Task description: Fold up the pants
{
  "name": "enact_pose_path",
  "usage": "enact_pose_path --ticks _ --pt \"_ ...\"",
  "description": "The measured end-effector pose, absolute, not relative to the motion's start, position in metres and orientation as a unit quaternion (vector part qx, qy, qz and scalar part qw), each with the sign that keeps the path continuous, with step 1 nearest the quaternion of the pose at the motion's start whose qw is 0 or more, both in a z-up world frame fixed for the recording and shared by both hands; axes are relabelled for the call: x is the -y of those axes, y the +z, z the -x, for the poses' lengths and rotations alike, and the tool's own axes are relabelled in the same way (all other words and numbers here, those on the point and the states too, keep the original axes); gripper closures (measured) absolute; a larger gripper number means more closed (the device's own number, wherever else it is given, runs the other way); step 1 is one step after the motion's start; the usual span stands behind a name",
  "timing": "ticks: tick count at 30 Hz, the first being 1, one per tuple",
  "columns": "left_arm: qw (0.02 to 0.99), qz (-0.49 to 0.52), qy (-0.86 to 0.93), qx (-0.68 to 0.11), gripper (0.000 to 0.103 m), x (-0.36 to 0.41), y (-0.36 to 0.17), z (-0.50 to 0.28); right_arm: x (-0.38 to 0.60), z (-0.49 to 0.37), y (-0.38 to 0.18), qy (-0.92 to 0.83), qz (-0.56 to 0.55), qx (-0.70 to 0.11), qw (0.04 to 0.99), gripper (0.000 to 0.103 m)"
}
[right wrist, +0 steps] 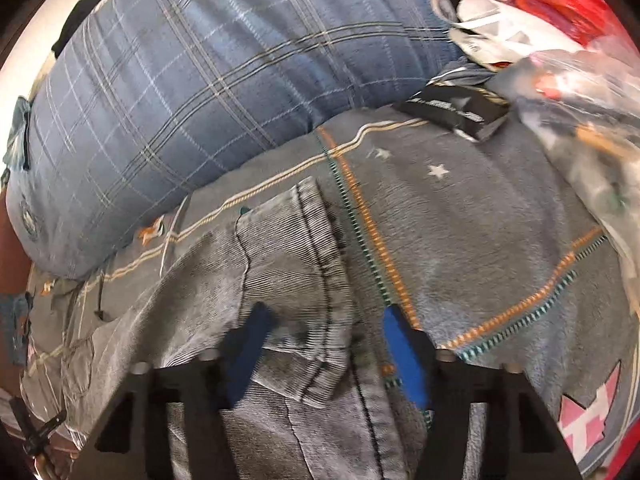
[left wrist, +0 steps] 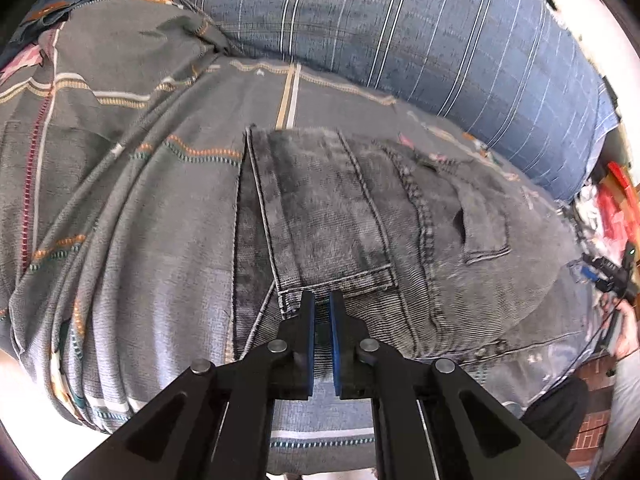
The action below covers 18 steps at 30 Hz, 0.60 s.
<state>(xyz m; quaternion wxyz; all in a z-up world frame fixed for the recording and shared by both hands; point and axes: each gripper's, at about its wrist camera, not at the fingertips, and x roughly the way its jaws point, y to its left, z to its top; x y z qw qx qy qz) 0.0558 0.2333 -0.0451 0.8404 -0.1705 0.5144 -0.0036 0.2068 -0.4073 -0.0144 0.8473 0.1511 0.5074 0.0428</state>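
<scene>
Grey washed jeans [left wrist: 352, 216] lie folded on a grey patterned bedspread [left wrist: 120, 160]. In the left wrist view the pant legs are laid over the seat, with the hem just ahead of my left gripper [left wrist: 322, 300]. Its blue-padded jaws are nearly together, a narrow gap between them, and nothing shows in the gap. In the right wrist view the jeans [right wrist: 280, 272] fill the lower middle. My right gripper [right wrist: 326, 314] is open, its blue pads [right wrist: 400, 344] wide apart on either side of a folded seam edge of the jeans. This view is blurred.
A large blue plaid pillow [left wrist: 420, 24] lies along the far side of the bed, also in the right wrist view [right wrist: 192, 92]. Bags and clutter [right wrist: 560, 60] sit at the right. A black packet [right wrist: 456, 110] lies by the pillow. More clothes [left wrist: 52, 4] lie far left.
</scene>
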Motion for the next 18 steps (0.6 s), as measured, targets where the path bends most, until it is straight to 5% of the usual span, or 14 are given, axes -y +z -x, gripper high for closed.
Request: enact_pose_path --ticks 1,3,13,18 --pt "0.839 0.169 -0.001 -0.516 0.097 -0.232 -0.047 -0.057 0.404 -0.206 -0.014 0.045 -0.142 -0.512 0.846 0.077" --pt "0.838 0.161 0.005 -0.522 0.097 -0.228 -0.053 -0.06 0.398 -0.201 -0.008 0.049 -0.125 -0.512 0.849 0.088" --pt "0.831 0.157 -0.001 -0.534 0.097 -0.229 -0.053 -0.07 0.384 -0.136 0.084 0.076 -0.036 -0.468 0.88 0.089" --pt "0.824 0.166 -0.007 -0.541 0.097 -0.244 -0.052 -0.075 0.406 -0.095 0.049 0.038 0.021 -0.504 0.863 0.089"
